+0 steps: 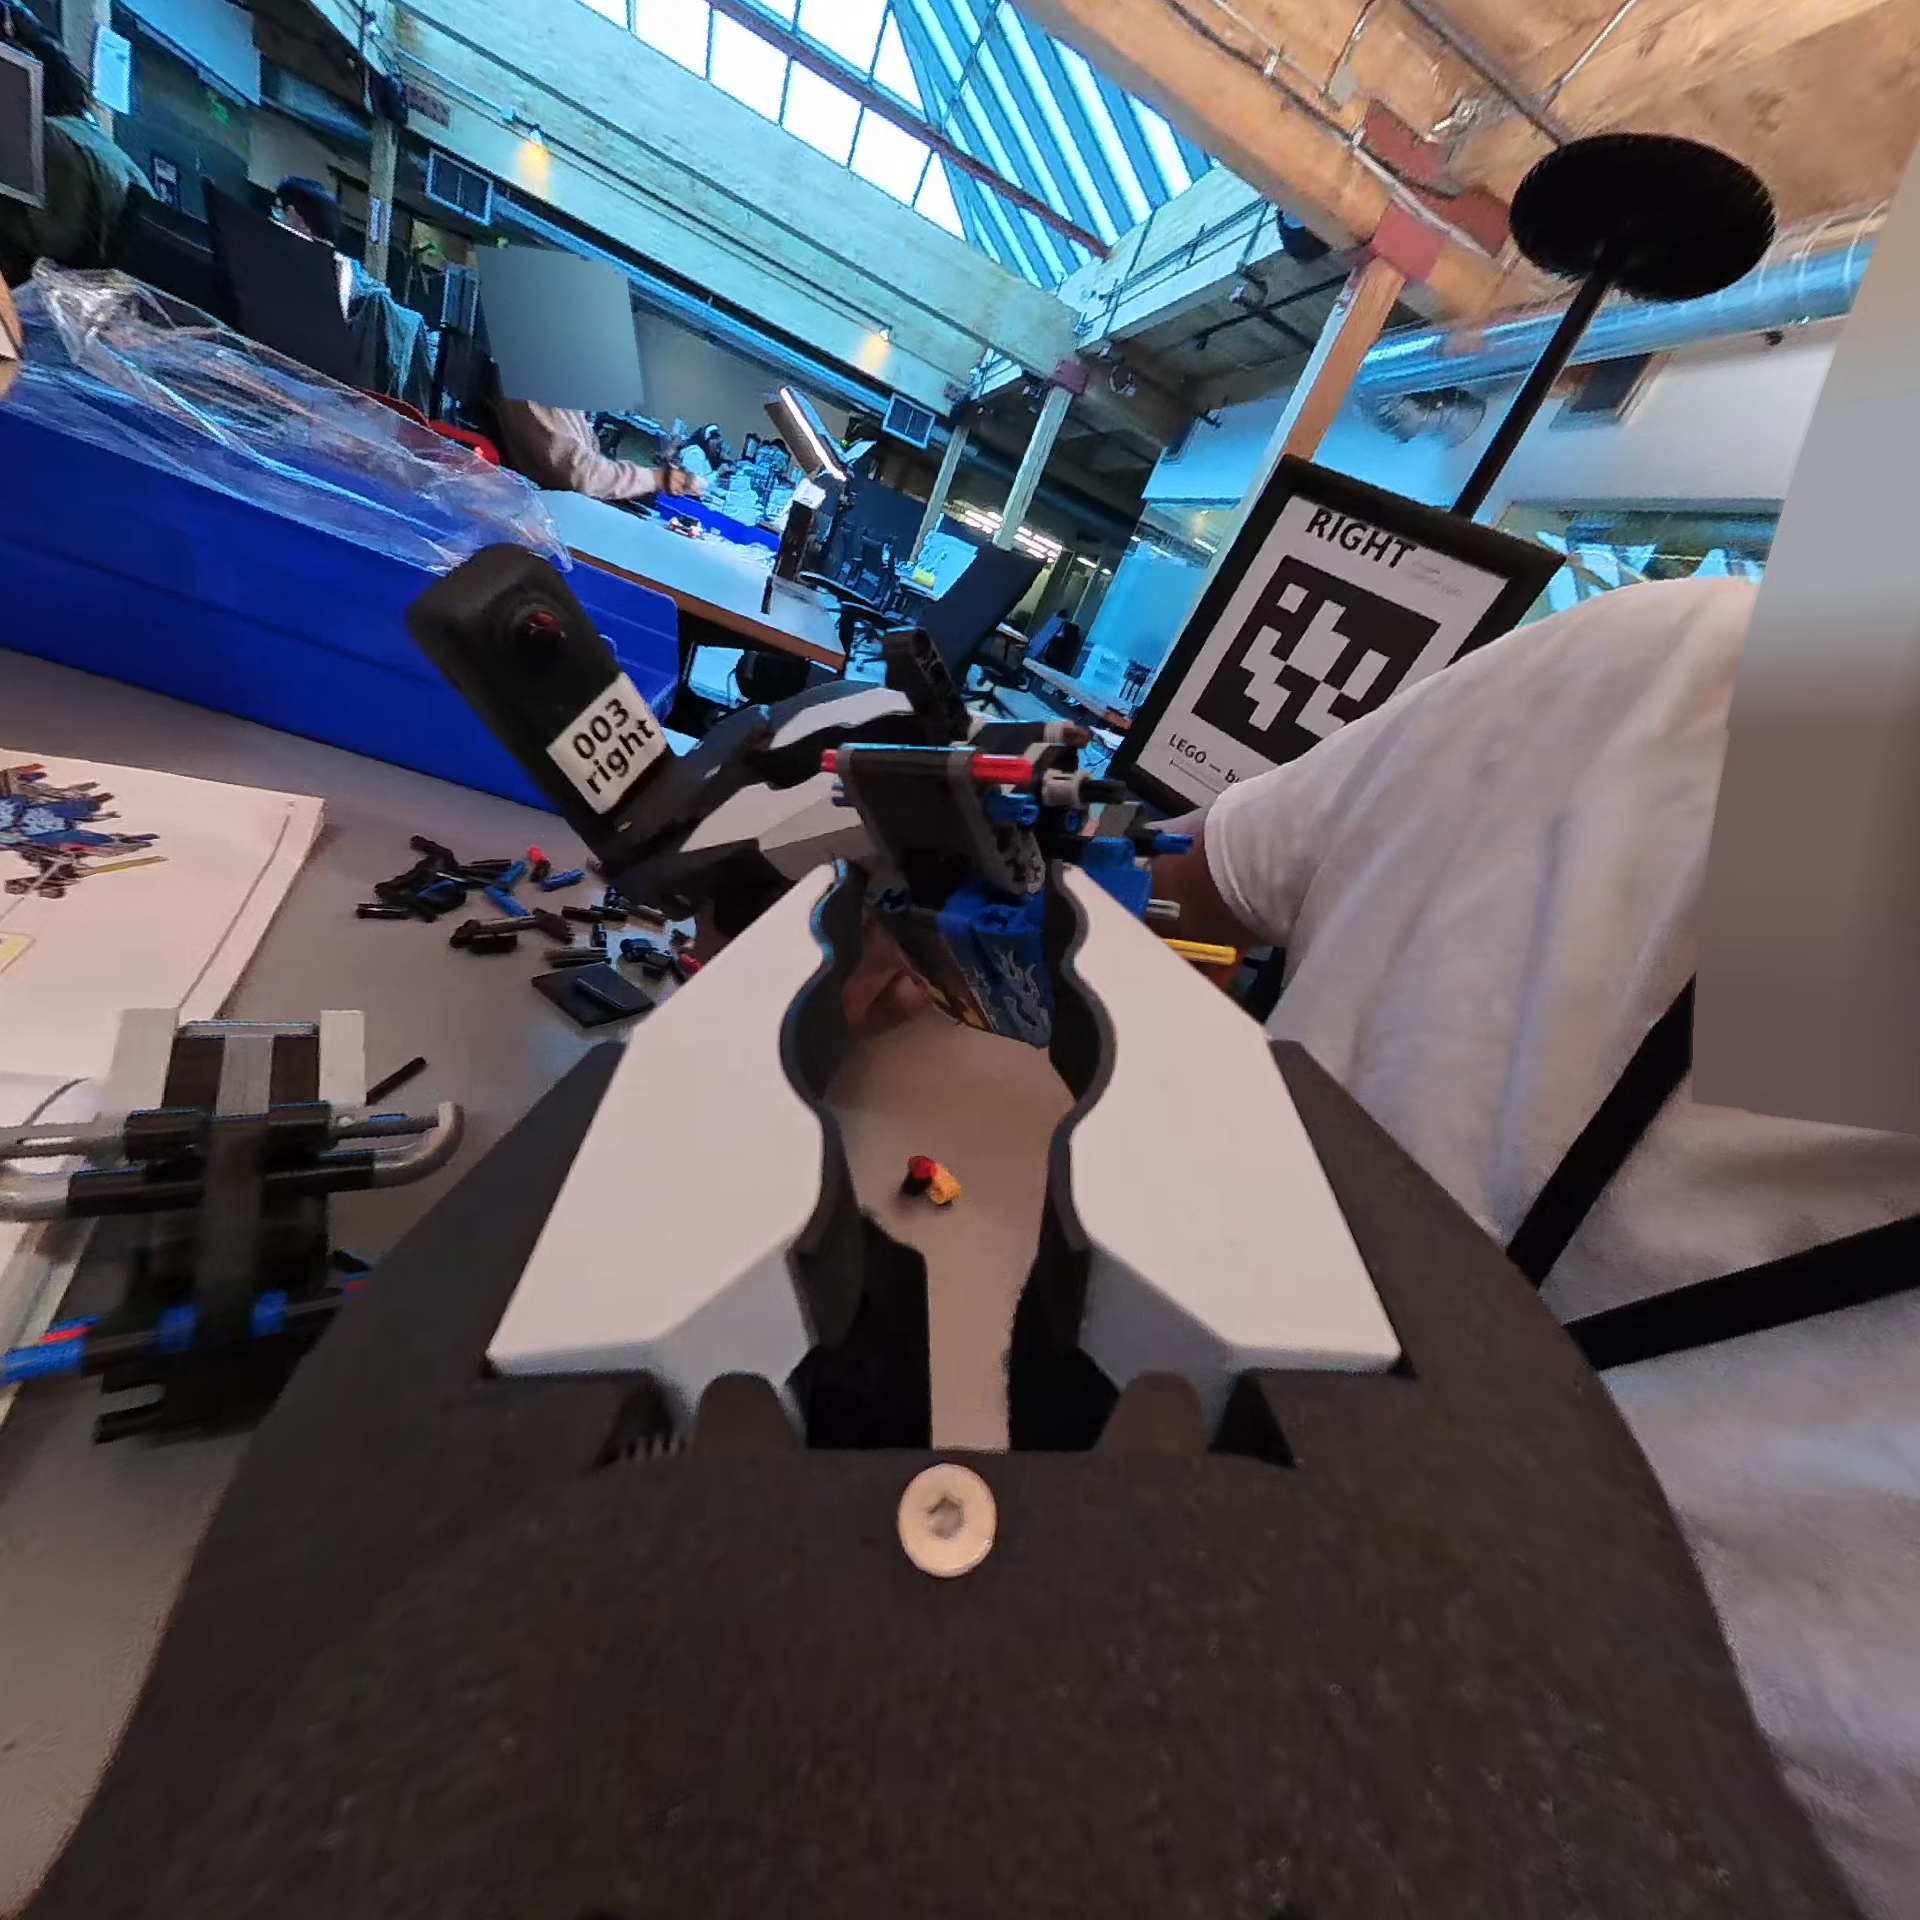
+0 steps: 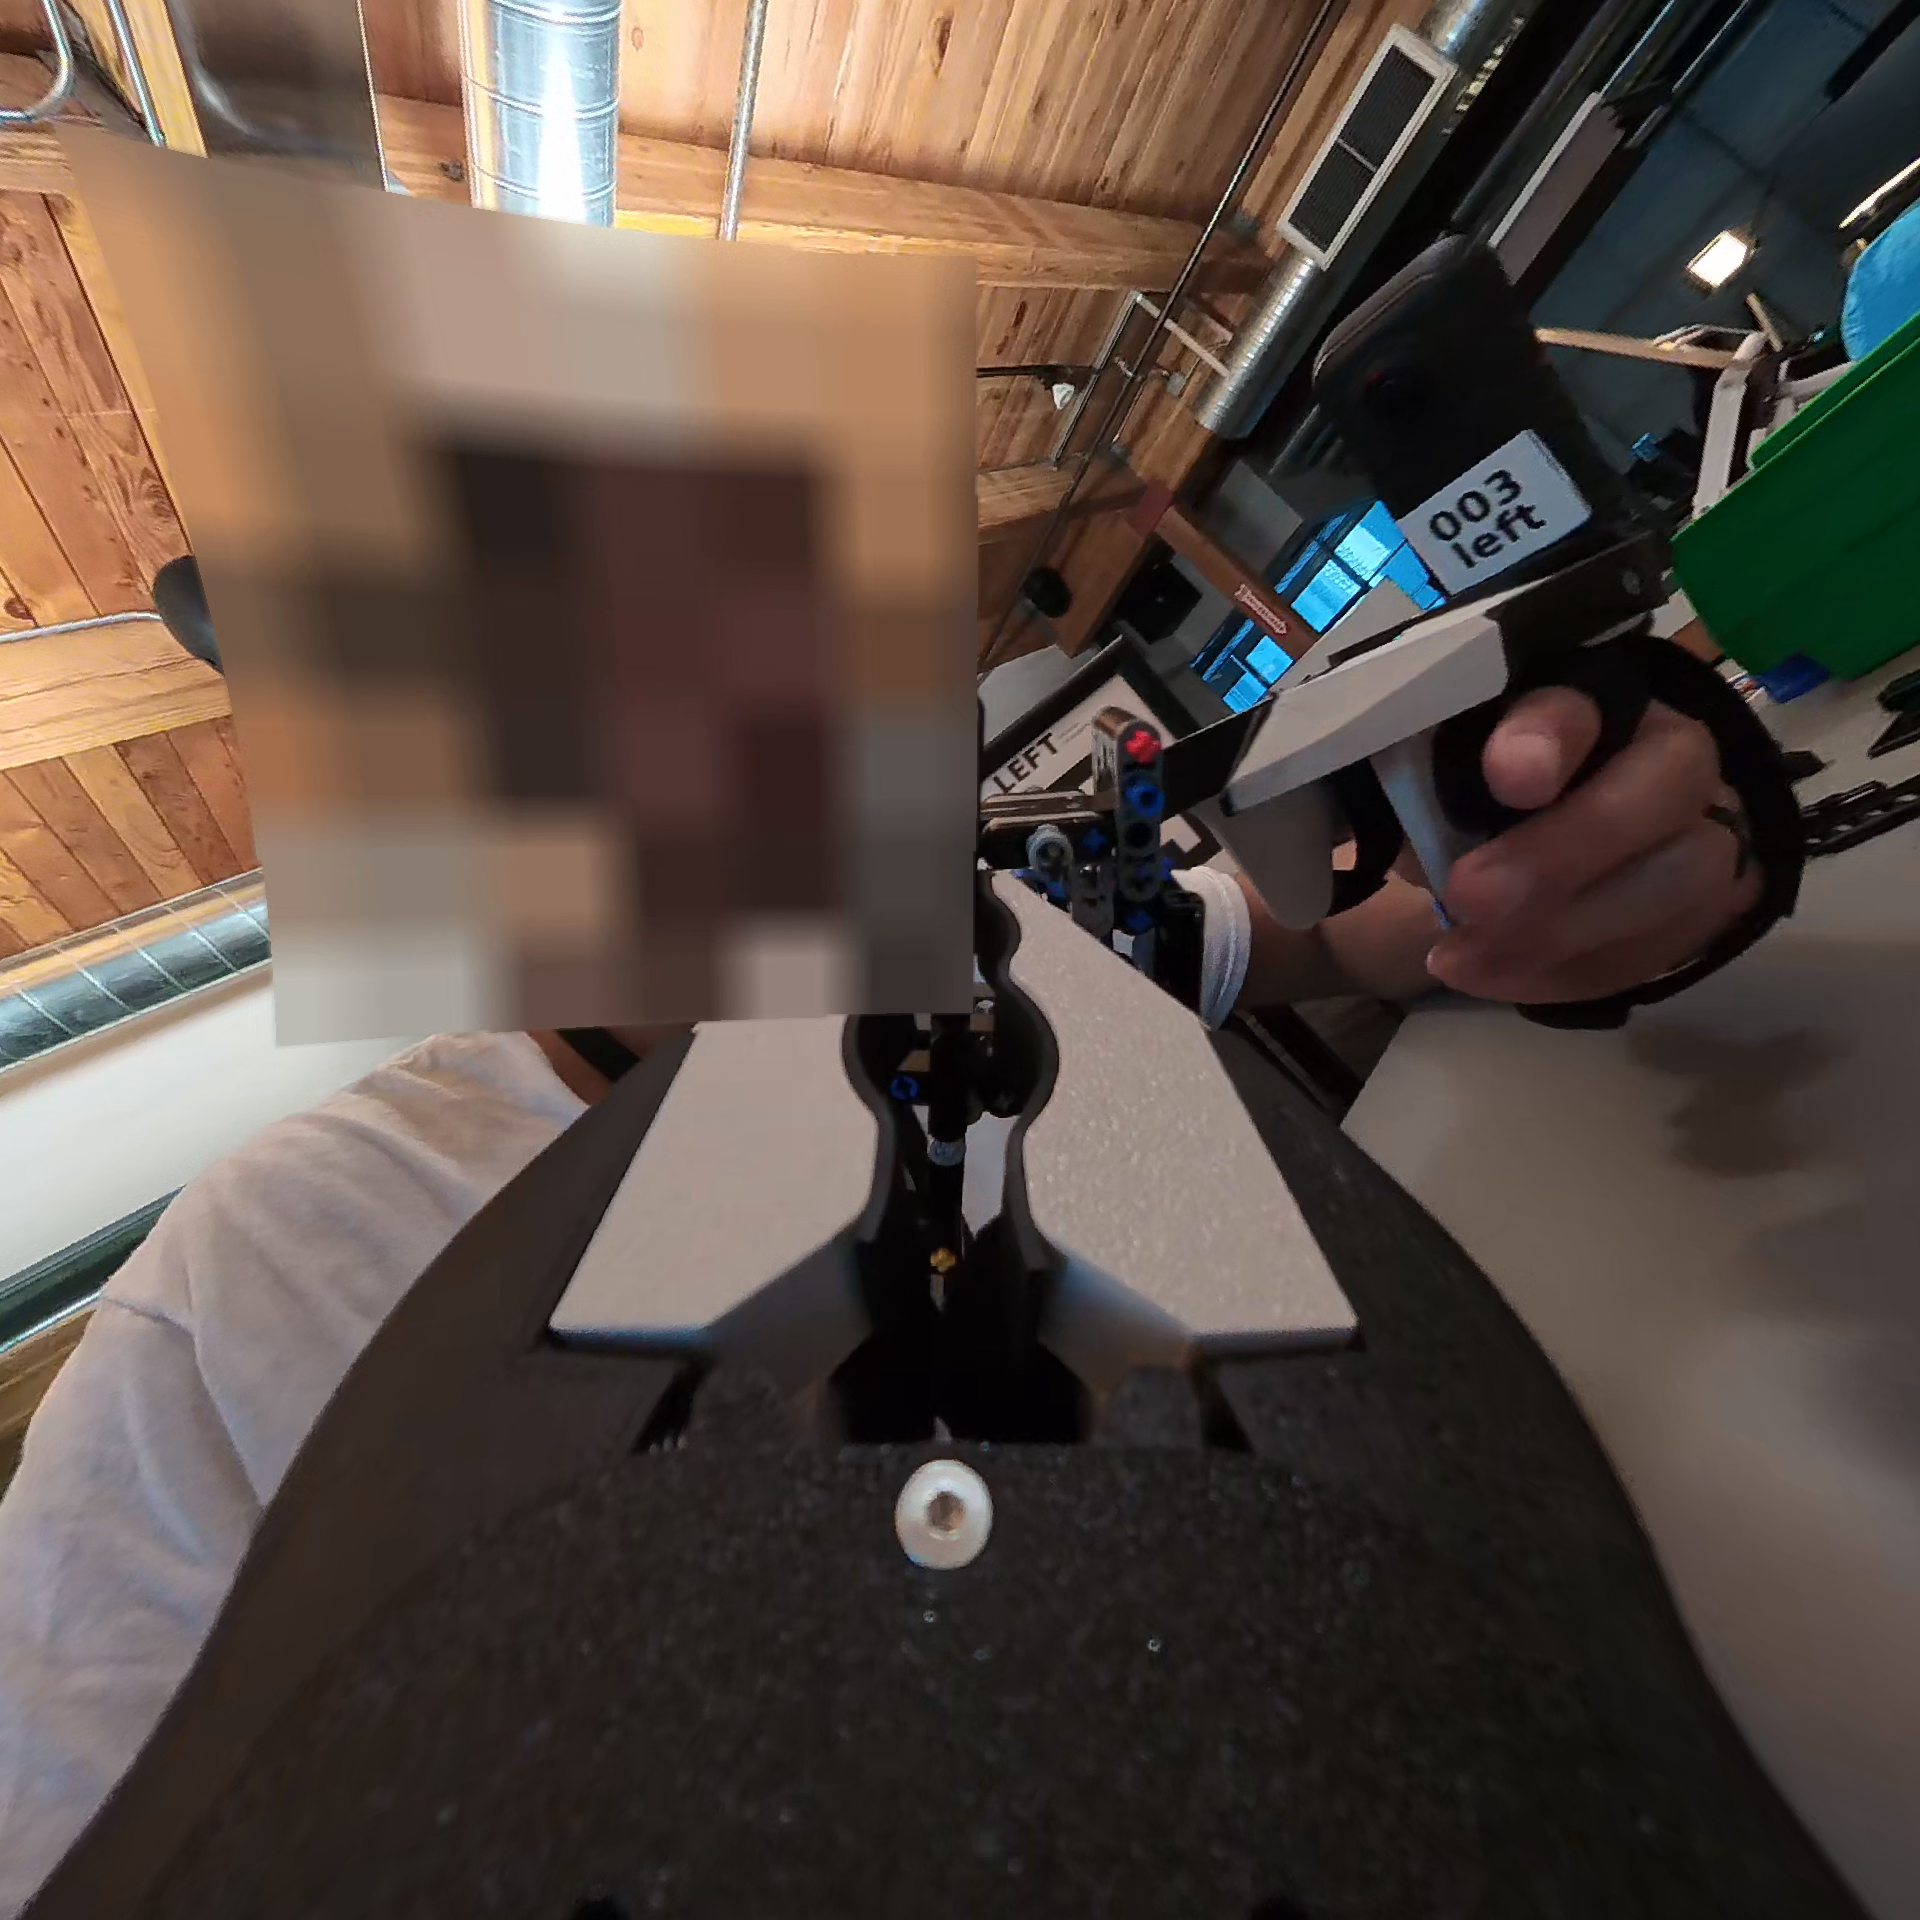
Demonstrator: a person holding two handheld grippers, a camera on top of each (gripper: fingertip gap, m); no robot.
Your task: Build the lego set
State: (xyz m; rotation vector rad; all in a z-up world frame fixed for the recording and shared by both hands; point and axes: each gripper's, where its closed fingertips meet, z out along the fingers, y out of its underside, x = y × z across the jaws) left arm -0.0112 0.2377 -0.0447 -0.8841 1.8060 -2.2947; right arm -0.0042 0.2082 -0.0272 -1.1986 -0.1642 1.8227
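The lego model (image 1: 977, 862), a black and blue assembly with a red axle on top, is held up off the grey table (image 1: 499, 1060). My left gripper (image 1: 951, 894) is shut on its blue lower part. My right gripper (image 1: 831, 784) comes in from the left and meets the model's upper left side. In the right wrist view my right gripper (image 2: 966, 997) is shut on black parts of the model (image 2: 1127, 862); a blurred patch hides its left fingertip. The left gripper (image 2: 1205, 774), held in a hand (image 2: 1579, 862), reaches the model from the right.
Loose black, blue and red pieces (image 1: 520, 904) lie on the table beside an instruction booklet (image 1: 135, 914). A black sub-assembly (image 1: 229, 1195) sits at the near left. A small red-yellow piece (image 1: 930, 1179) lies under the model. A blue bin (image 1: 260, 561), a marker board (image 1: 1320, 644) and a green bin (image 2: 1818, 520) stand around. About 4 cm separates my left fingertips from my right.
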